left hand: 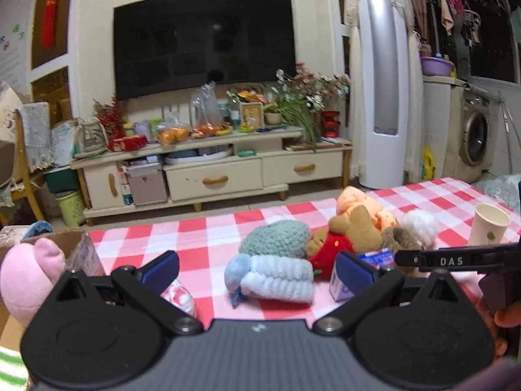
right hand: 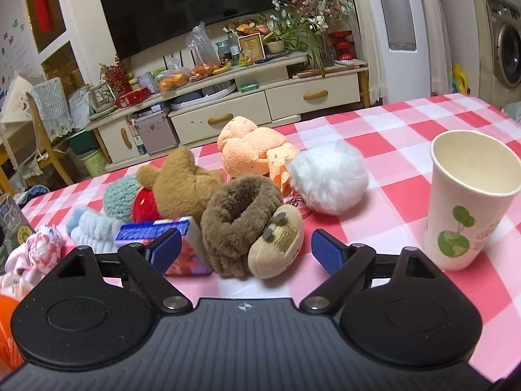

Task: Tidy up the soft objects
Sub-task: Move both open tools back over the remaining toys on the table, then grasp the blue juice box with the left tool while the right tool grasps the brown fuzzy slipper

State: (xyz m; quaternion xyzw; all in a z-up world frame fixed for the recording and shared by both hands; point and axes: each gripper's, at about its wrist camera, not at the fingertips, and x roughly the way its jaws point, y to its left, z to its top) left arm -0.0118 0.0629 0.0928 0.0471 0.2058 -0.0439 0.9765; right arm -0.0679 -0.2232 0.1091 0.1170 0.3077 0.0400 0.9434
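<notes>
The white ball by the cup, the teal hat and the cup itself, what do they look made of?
White ball: long fluffy faux fur, judging by the wispy fibres; a metal keyring shows at its edge.
Teal hat: chunky knitted yarn, with visible loops.
Cup: likely matte paper, thin-rimmed, with a printed green design.

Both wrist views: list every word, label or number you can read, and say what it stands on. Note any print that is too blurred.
"DAS": black bar at the right of the left wrist view.
Paper cup: green tree picture; its faint print is unreadable.
Blue box among the soft toys: print too blurred.
Green bin on the floor: lettering too blurred.
Wall poster: too small.
</notes>
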